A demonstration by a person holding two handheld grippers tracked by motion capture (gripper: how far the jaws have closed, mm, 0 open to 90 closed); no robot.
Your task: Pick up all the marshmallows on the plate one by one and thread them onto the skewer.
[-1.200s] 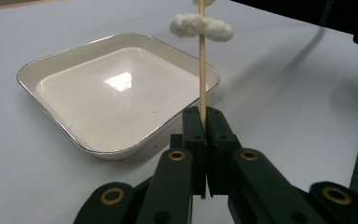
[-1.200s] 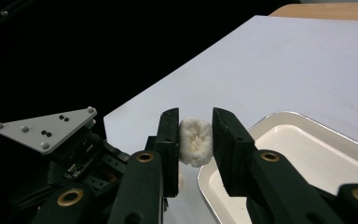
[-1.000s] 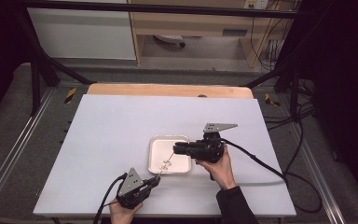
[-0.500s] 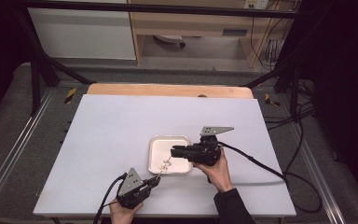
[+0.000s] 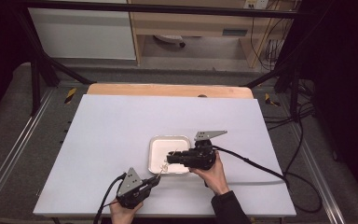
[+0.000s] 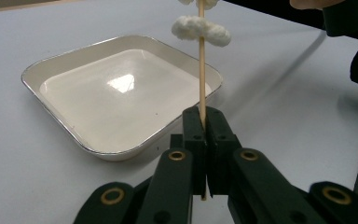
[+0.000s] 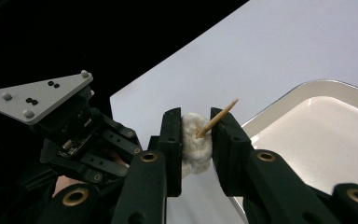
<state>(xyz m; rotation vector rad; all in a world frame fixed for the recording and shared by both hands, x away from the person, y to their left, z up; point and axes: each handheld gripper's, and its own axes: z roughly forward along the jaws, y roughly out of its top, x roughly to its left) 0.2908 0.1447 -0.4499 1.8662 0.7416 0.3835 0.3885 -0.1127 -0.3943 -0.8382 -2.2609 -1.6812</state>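
The left gripper has its jaws clamped on the lower end of a thin wooden skewer, which rises toward the tray. One white piece already sits threaded on the stick, with the edge of another just above it at the frame's top. From the right gripper view, the right gripper squeezes a white lump between its pads, and the skewer's pointed tip pokes out through it. From the high view, both grippers meet at the tray's near edge, on the white table. The tray's floor is bare and glossy. No brand, label or lettering can be read anywhere here.
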